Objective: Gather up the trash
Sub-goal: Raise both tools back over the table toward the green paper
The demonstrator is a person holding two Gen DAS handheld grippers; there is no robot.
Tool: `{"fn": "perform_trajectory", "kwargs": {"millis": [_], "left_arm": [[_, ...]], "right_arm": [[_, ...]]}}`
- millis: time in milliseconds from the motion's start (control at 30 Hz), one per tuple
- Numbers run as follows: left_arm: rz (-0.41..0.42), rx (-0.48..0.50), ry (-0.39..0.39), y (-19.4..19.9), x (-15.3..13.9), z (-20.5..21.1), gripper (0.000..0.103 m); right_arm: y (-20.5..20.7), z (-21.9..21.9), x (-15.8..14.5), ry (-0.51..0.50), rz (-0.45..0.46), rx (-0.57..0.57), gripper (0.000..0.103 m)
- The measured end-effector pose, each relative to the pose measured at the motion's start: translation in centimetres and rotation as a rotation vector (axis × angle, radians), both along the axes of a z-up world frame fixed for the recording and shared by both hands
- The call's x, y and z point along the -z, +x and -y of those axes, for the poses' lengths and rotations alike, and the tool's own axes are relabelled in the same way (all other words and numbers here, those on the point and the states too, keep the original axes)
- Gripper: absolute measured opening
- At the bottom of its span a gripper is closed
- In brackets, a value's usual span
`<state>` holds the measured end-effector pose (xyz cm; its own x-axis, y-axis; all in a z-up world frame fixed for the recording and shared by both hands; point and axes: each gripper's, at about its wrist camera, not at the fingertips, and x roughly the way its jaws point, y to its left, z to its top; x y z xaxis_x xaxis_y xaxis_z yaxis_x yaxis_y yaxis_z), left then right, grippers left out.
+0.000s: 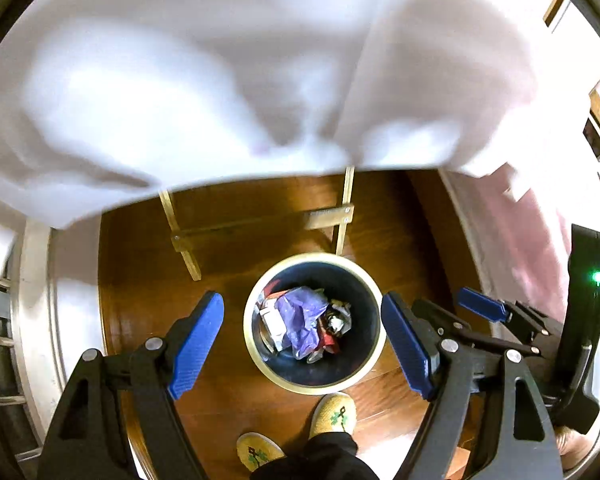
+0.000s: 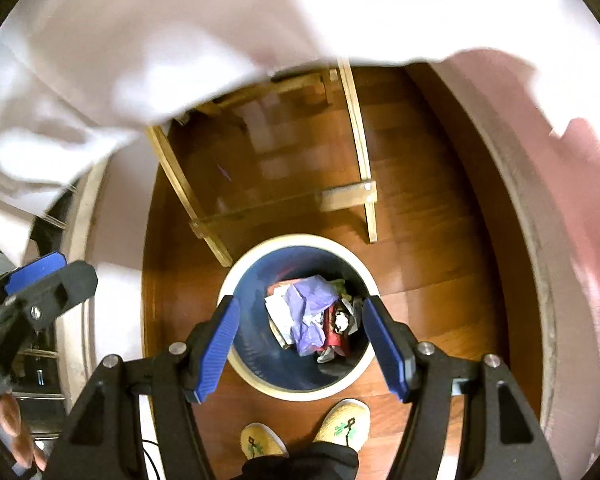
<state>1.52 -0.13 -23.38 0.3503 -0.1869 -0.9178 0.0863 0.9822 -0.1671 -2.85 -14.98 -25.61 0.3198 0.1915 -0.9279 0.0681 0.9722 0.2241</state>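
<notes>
Blurred white cloth [image 1: 204,80], likely a table cover, hangs over the far side. Round cream-rimmed, dark-lined waste bin [image 2: 300,394] sits on the wooden floor, near yellow slippers [image 2: 346,424]; crumpled paper and purple plastic trash [image 2: 312,314] lies inside. Left gripper [image 1: 302,344] and right gripper [image 2: 300,346]: jaws apart, empty. Risk: draped cloth snagging a jaw.

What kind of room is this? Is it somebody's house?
Probably a room in a home. There is a shiny wooden floor, a small trash bin holding crumpled wrappers, and someone's feet in yellow slippers. A white cloth hangs over a wooden frame.
</notes>
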Motion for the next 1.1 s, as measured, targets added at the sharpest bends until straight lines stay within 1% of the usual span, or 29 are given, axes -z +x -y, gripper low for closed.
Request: {"fn": "perform_trajectory", "kwargs": {"millis": [100,133,167,333,467,500,533,667,733,767,867,1000,1100], "left_arm": [[-0.012,-0.016,-0.008,0.3,-3.1,-0.9,0.080],[-0.010,-0.022,-0.009,0.3,-4.1,-1.0,0.080],[-0.004,-0.030,-0.008,0.4,-5.6,-1.3,0.080],[0.039,-0.032,-0.002,0.4,-11.7,-1.6,0.080],[0.066,-0.047,0.016,0.2,-16.3,-1.5,0.080],[0.073,-0.047,0.009,0.2,-17.4,-1.5,0.080],[0.078,-0.049,0.005,0.3,-18.0,-1.6,0.080],[0.125,-0.062,0.007,0.4,-22.0,-1.6,0.080],[0.139,-0.069,0.003,0.5,-23.0,-1.7,0.080],[0.152,-0.077,0.005,0.6,-24.0,-1.8,0.080],[0.167,-0.087,0.015,1.0,-25.9,-1.7,0.080],[0.194,-0.109,0.027,1.8,-28.0,-2.1,0.080],[0.216,-0.126,0.031,2.9,-29.4,-2.3,0.080]], "right_arm": [[-0.2,0.1,-3.5,0.015,0.017,0.007,0.065],[-0.1,0.1,-4.2,0.021,0.019,0.007,0.065],[-0.1,0.1,-5.6,0.029,0.023,0.005,0.065],[0.0,-0.2,-10.5,0.040,0.047,-0.017,0.065],[0.3,-0.5,-14.9,0.045,0.082,-0.040,0.065],[0.4,-0.5,-16.2,0.046,0.097,-0.047,0.065],[0.6,-0.5,-17.3,0.045,0.110,-0.055,0.065],[1.5,-0.6,-21.3,0.046,0.165,-0.084,0.065],[2.0,-0.9,-23.2,0.043,0.198,-0.101,0.065],[2.2,-0.8,-24.0,0.042,0.214,-0.108,0.065],[2.9,-0.4,-26.1,0.042,0.261,-0.124,0.065],[4.0,-0.1,-28.0,0.030,0.306,-0.144,0.065],[5.5,0.0,-29.5,0.003,0.342,-0.171,0.065]]}}
